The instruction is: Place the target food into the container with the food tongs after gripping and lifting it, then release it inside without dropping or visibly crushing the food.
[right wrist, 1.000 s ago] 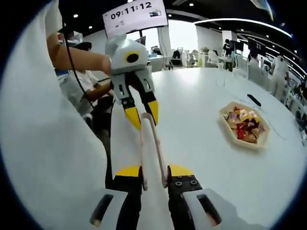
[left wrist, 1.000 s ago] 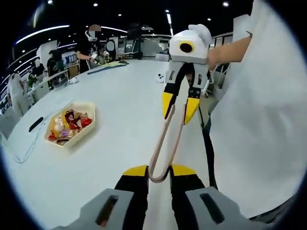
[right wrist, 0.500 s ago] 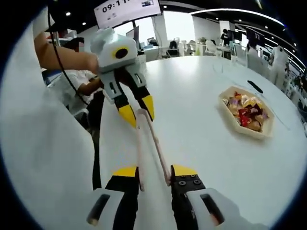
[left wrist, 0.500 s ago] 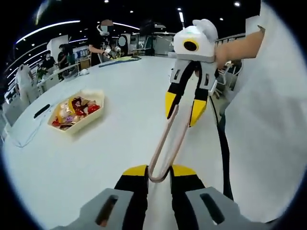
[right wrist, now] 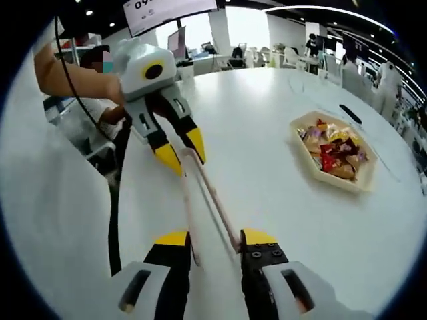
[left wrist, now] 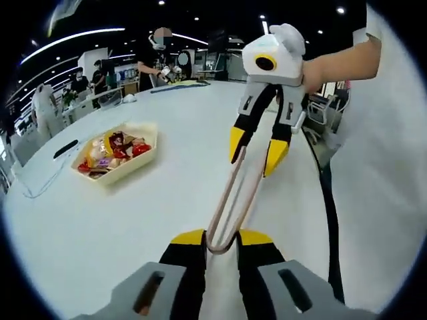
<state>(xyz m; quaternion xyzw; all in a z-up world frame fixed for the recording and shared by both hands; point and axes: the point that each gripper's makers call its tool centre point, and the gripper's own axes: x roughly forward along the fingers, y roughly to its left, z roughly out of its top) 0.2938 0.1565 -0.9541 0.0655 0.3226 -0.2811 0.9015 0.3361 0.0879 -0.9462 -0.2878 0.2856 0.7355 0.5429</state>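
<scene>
Left gripper (left wrist: pixel 220 239) fingers pinch the bend of the food tongs (left wrist: pixel 230 200). Right gripper (right wrist: pixel 217 239) fingers sit wider, one tong arm against each. Tongs span between both grippers above the white tabletop (left wrist: pixel 133 220). Tray of wrapped food (right wrist: pixel 333 157) rests well beyond the fingers. Open office behind, ceiling lights, people at far desks.

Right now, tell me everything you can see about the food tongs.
The food tongs are a slim, pinkish-beige U-shaped strip, smooth like plastic or silicone. The left gripper is shut on the looped end; the right gripper holds the two arm tips, which sit spread between its jaws. The tongs span the gap between both grippers, lifted above the white table, holding no food, apart from the tray of wrapped snacks.
</scene>
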